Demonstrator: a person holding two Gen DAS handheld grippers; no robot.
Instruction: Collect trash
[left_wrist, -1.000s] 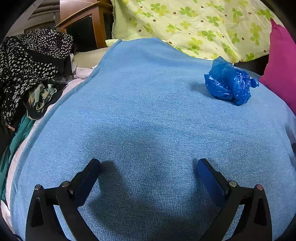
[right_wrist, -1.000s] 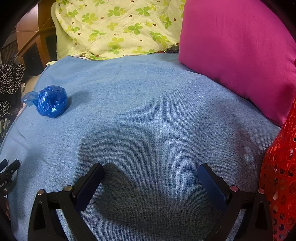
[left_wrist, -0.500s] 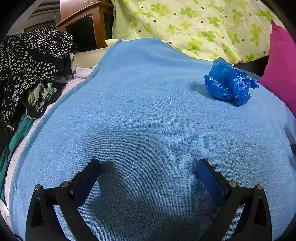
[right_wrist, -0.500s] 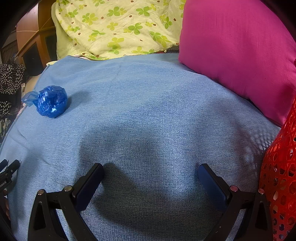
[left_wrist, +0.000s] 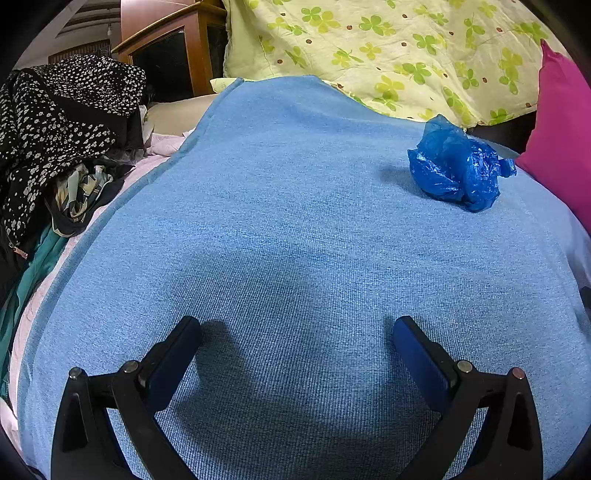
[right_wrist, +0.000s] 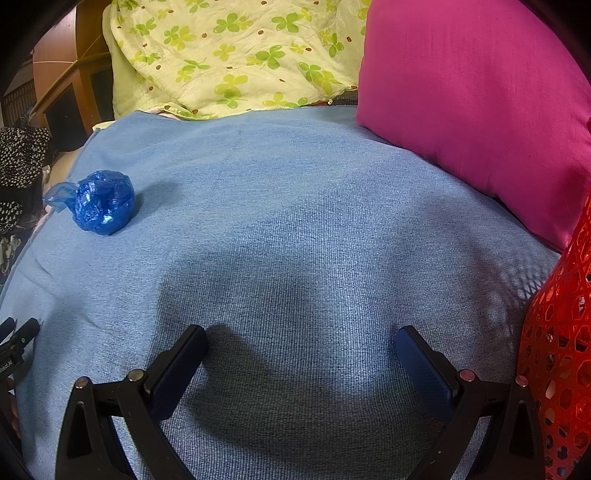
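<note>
One blue bag (left_wrist: 458, 166) on blanket (left_wrist: 295, 221), far right of left gripper (left_wrist: 295, 339), near pillow (left_wrist: 561, 140). Both grippers spread wide, empty; right gripper (right_wrist: 301, 343) beside basket (right_wrist: 561, 350). Advice: straddle crumpled bulk, close gently.

Bed covered by a blue knitted blanket (left_wrist: 280, 221), a crumpled blue plastic bag (left_wrist: 456, 166) laid on it near the far edge, a pink pillow (right_wrist: 476, 85) rested on its right side, a clover-print quilt (right_wrist: 229, 55) piled at its far end, a red mesh basket (right_wrist: 561, 350) placed at the right edge.
</note>
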